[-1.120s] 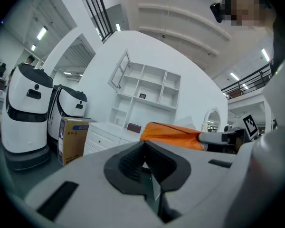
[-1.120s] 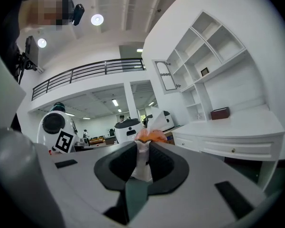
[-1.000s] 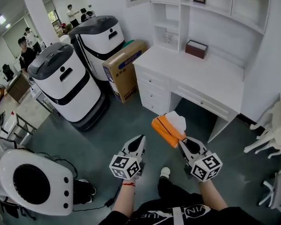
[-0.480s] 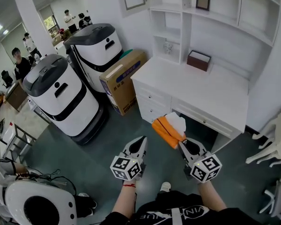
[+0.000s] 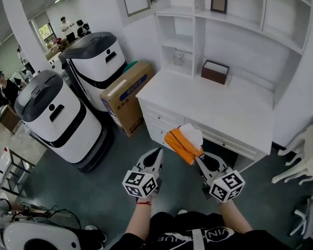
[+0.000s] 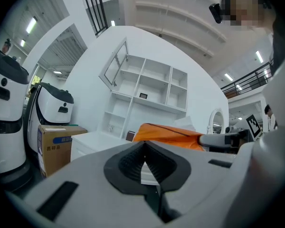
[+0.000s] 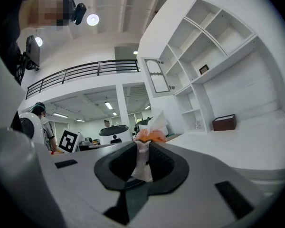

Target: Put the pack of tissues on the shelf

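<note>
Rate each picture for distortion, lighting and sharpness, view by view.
Head view: wide-angle bowing curves the white wall shelf unit; light is even, shadows soft, the orange plastic pack of tissues sharp. Left gripper view: heavy fisheye, black corners. Right gripper view: same fisheye; a round ceiling lamp glares, and the pack close to the lens looks slightly soft.

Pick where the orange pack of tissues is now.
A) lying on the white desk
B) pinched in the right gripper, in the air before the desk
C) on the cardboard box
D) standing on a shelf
B: the right gripper has its jaws shut on the pack of tissues, held in the air near the desk.
</note>
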`<state>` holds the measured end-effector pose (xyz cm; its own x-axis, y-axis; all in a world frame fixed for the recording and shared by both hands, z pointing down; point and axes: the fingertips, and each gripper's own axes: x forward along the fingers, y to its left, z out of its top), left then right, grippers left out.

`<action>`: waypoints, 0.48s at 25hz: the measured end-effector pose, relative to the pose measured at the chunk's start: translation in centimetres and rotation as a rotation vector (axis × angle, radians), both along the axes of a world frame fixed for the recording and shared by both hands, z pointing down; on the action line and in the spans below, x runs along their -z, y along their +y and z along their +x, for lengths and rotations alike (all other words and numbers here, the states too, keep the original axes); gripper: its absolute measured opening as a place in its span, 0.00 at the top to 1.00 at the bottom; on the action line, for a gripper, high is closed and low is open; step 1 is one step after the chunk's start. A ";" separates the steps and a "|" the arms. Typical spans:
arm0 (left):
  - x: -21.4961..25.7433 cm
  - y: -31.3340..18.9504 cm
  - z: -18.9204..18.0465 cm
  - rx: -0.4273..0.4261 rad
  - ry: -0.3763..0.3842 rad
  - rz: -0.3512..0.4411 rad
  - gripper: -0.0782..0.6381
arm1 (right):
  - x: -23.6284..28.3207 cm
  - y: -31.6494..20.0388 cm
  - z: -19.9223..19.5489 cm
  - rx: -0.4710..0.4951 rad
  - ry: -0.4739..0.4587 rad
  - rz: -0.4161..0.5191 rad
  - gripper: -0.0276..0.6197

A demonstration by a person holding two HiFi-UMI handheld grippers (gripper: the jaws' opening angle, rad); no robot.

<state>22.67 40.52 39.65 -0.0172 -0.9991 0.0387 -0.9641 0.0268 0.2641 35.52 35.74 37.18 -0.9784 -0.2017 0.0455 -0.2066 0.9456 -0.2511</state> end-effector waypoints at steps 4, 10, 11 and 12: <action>-0.6 -1.2 -0.9 0.004 0.016 0.003 0.89 | -0.6 -1.0 -1.2 0.007 0.018 -0.007 0.88; -1.4 -4.3 -5.0 -0.005 0.027 -0.007 0.89 | -1.2 -4.0 -4.9 -0.015 0.026 -0.018 0.88; -1.2 -5.1 -5.9 -0.014 0.023 -0.005 0.89 | -1.1 -4.6 -5.8 -0.025 0.025 -0.017 0.88; -1.0 -5.9 -6.9 -0.025 0.020 -0.004 0.89 | -1.0 -5.3 -6.7 -0.037 0.024 -0.015 0.88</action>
<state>15.74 34.67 40.63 0.0081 -0.9991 0.0428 -0.9591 0.0043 0.2831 28.83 30.45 38.15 -0.9690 -0.2364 0.0717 -0.2469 0.9335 -0.2599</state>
